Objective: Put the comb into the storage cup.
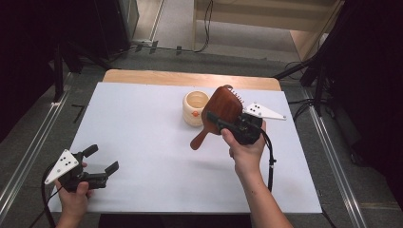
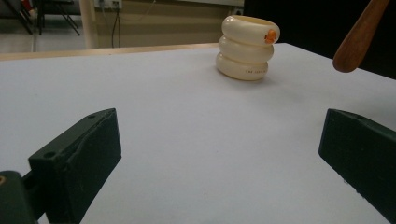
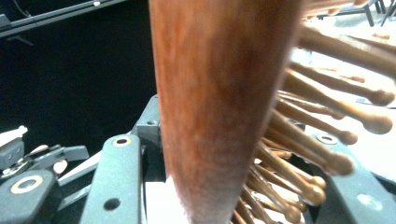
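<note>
Worktop [image 1: 142,142]: matt white sheet, pale wood strip showing along far edge.

Hairbrush [image 1: 223,111]: reddish-brown wood, glossy back, faint grain; pins lighter tan with rounded tips in right gripper view.

Ringed cup [image 1: 196,108]: cream, three stacked bulges, one small orange spot near rim, a line of tiny dark print on lowest ring.

Left gripper [image 1: 100,160] and right gripper [image 1: 227,122]: black fingers; each carries a white three-cornered plate with black dots. Cables black.

Surrounding floor grey.
</note>
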{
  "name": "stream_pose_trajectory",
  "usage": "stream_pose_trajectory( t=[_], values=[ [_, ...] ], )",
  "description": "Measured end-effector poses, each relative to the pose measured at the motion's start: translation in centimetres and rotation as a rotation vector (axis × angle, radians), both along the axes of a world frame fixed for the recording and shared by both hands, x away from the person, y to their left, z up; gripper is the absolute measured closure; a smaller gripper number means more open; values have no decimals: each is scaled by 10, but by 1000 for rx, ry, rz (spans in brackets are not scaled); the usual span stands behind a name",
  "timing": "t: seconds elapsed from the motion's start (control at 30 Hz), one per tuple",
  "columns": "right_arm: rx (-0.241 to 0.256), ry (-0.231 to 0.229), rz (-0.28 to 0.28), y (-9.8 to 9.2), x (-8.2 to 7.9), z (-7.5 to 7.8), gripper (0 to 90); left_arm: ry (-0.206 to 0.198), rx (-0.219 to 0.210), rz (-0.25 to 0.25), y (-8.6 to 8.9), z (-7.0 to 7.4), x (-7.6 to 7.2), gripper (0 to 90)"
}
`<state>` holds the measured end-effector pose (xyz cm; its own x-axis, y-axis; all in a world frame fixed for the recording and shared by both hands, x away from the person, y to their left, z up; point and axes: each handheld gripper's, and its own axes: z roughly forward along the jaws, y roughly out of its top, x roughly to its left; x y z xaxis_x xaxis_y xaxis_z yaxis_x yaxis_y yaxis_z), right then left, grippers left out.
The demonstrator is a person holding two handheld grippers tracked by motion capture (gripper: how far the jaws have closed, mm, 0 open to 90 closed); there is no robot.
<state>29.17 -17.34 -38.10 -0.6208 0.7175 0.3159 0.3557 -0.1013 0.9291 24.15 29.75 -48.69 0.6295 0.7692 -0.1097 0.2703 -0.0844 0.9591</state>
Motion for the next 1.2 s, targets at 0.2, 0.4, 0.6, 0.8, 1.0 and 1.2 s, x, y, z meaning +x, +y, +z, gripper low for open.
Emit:
stream_pose_trajectory(
  t=[0.2,0.4,0.6,0.8,1.0,1.2],
  values=[
    [-3,-12,-14,-1,9,8,493,-1,1,-3,0,0,0,0],
    [0,-19,-30,-2,17,14,493,-3,4,-5,0,0,0,0],
    [-7,-29,-40,-1,27,21,493,-3,3,-6,0,0,0,0],
    [0,-25,-50,0,35,24,494,-3,3,-6,0,0,0,0],
    [-12,-34,-57,3,42,30,493,-17,6,1,0,0,-2,0],
    [-19,-44,-63,4,47,35,493,-12,4,-4,1,0,-1,0]
  ],
)
